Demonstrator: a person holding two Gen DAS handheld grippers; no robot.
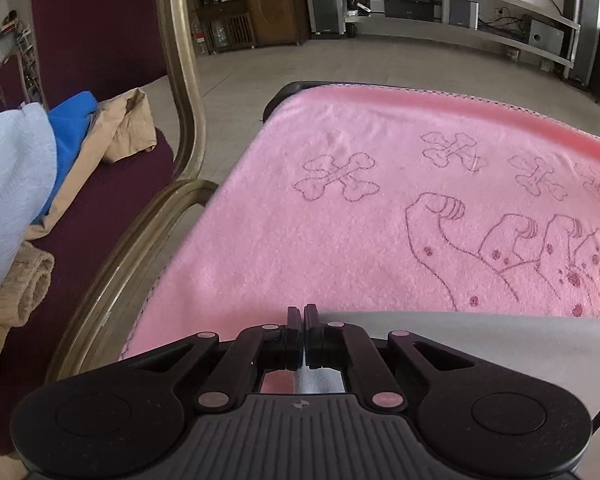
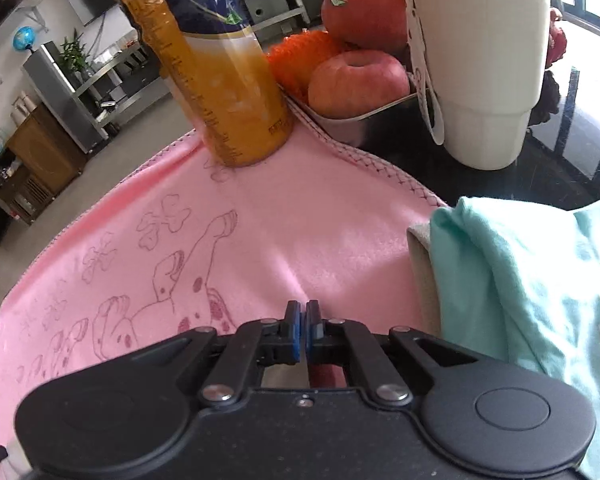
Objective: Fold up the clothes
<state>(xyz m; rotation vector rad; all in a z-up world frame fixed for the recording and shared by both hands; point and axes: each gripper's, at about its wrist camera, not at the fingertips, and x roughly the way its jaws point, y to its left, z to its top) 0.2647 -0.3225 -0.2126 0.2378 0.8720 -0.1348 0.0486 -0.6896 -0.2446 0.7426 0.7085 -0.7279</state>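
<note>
A pink towel (image 1: pixel 340 208) with bone and dog drawings lies spread over the table; it also shows in the right wrist view (image 2: pixel 300 216). My left gripper (image 1: pixel 303 312) is shut at the edge of a grey cloth (image 1: pixel 460 332) lying on the towel's near side; whether it pinches the cloth is hidden. My right gripper (image 2: pixel 302 312) is shut low over the pink towel; I cannot tell whether it pinches fabric. A mint-green garment (image 2: pixel 532 280) is piled to its right, over a beige cloth (image 2: pixel 422 264).
A maroon chair (image 1: pixel 112 200) with a gold frame stands left, holding light blue (image 1: pixel 12 184), blue and tan clothes. An orange juice bottle (image 2: pixel 220 80) stands on the towel's far part. A steel tray of apples (image 2: pixel 360 80) and a white cup (image 2: pixel 480 72) stand behind.
</note>
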